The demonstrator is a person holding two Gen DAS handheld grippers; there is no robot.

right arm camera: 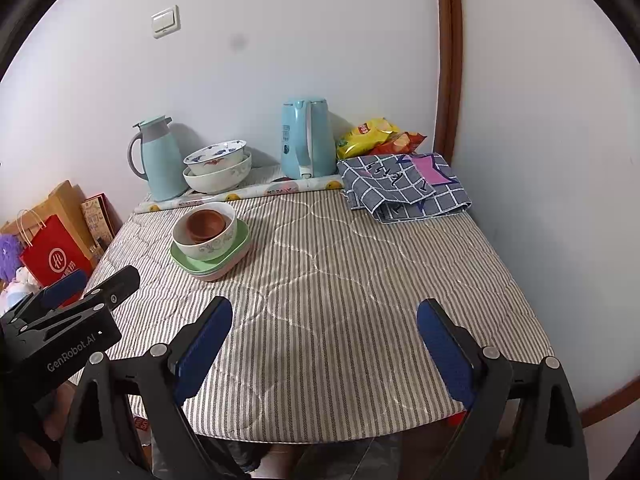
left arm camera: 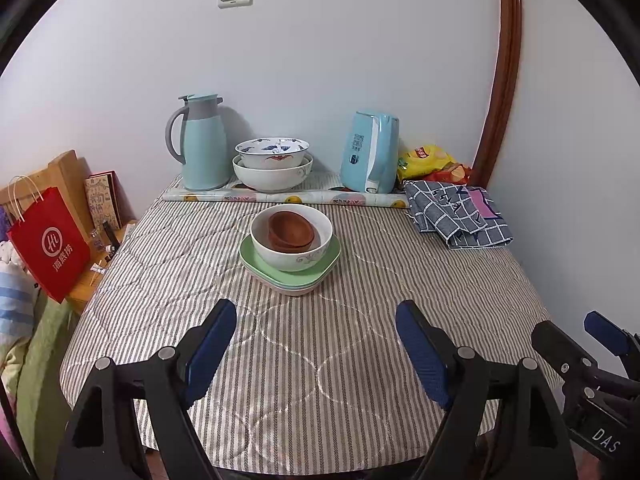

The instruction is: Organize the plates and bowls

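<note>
Sitting upright, mouths up, the brown bowls [left arm camera: 290,229] nest inside a white bowl [left arm camera: 291,240] on the stacked green plates [left arm camera: 256,264], with no clear long axis, toward the far middle of the striped table [left arm camera: 320,360]. The stack lies straight ahead of the left gripper [left arm camera: 316,320], well apart, and ahead-left of the right gripper [right arm camera: 324,320]; both are spread wide and empty
</note>
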